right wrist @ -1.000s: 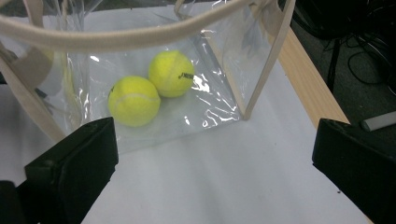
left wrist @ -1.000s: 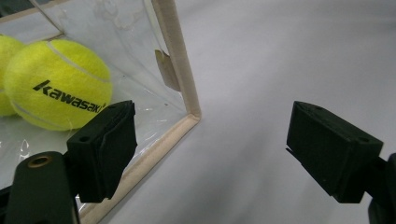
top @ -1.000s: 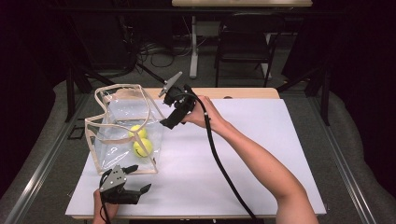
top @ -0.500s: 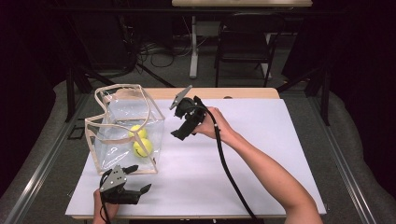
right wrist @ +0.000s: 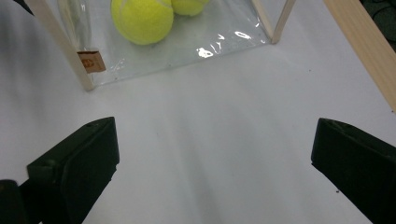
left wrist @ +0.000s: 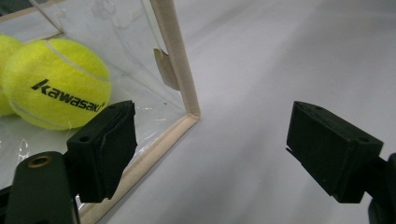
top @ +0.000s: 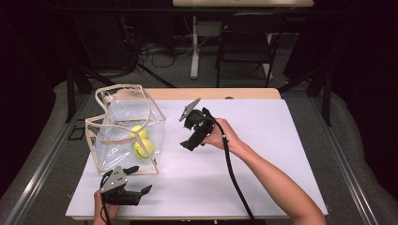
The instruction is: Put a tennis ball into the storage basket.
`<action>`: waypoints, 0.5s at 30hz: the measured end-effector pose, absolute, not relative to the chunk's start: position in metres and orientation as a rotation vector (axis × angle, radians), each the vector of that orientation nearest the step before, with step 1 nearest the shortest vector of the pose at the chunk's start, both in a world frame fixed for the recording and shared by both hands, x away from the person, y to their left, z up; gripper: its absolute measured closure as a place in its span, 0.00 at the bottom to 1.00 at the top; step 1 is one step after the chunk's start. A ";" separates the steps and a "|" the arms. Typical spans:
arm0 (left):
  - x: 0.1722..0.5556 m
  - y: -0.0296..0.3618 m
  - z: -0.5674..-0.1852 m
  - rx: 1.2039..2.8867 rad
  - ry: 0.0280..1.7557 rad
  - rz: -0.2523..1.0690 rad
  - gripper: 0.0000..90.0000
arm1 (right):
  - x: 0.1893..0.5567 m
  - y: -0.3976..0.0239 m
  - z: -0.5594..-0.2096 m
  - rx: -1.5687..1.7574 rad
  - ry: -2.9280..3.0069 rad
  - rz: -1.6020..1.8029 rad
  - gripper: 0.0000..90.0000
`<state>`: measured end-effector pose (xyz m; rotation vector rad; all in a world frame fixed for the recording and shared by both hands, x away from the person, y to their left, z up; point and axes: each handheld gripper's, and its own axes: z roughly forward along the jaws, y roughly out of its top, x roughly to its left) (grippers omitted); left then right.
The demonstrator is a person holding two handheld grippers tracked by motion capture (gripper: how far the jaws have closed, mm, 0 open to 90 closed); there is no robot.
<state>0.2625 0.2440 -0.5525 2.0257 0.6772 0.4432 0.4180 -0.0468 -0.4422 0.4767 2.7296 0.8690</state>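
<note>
A clear plastic bag (top: 123, 123) with beige trim stands open at the table's left. Two yellow tennis balls (top: 143, 148) lie on its bottom. My left gripper (top: 141, 179) rests open near the front edge, just in front of the bag's near corner. In the left gripper view the printed ball (left wrist: 56, 88) shows through the bag wall (left wrist: 121, 28), and my left gripper (left wrist: 210, 149) has nothing between its jaws. My right gripper (top: 188, 136) hangs open over mid-table, right of the bag. Ahead of my right gripper (right wrist: 215, 163) lie the bag (right wrist: 210, 37) and a ball (right wrist: 142, 18).
A white sheet (top: 272, 140) covers the wooden table (top: 211, 93); its right half is bare. A small brown tag (right wrist: 91, 61) sits on the bag's corner trim. A dark chair (top: 244, 42) and cables stand on the floor beyond the table.
My right gripper has pulled back from the bag's top, moving right and toward the person, and now sits lower over the sheet. The left gripper has stayed put.
</note>
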 end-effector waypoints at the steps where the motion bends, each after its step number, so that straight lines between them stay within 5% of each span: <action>1: 0.263 0.244 -0.553 2.027 0.677 0.444 0.18 | 0.418 -0.048 -0.444 0.481 2.731 0.870 0.01; 15: 0.263 0.244 -0.553 2.028 0.678 0.443 0.18 | 0.406 -0.070 -0.466 0.532 2.747 0.854 0.00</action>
